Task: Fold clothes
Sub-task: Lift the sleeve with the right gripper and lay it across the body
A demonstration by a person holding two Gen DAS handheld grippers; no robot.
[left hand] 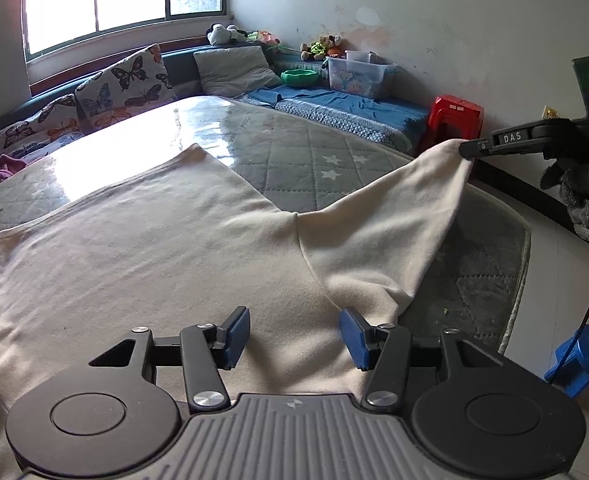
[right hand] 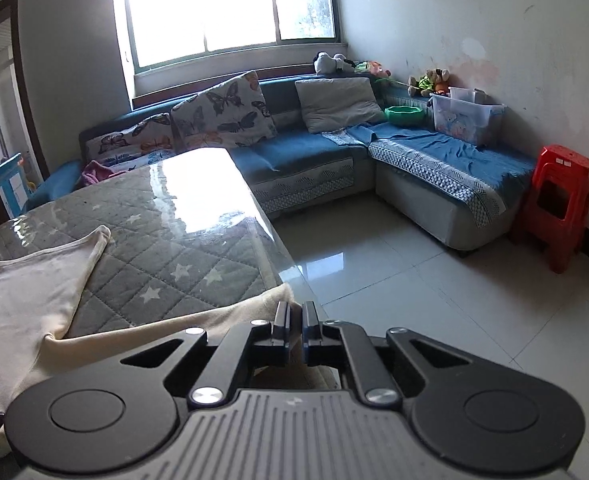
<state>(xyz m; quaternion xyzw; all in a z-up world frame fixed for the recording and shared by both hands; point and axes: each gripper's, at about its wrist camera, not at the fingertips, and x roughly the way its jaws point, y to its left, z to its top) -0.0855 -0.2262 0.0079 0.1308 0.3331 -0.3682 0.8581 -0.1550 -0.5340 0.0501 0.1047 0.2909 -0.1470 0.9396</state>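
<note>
Right gripper point(left hand: 465, 149) jaws clenched on the sleeve point(left hand: 394, 220) tip, shirt body point(left hand: 134, 248) lying leftward; left gripper point(left hand: 294, 338) jaws released over it.

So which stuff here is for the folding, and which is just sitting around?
For the folding:
- cream shirt
- right gripper, fingers shut on the shirt's sleeve
- left gripper, fingers open above the shirt
- table

Just lying about:
- red stool
- butterfly cushions
- green bowl
- stuffed toys
</note>
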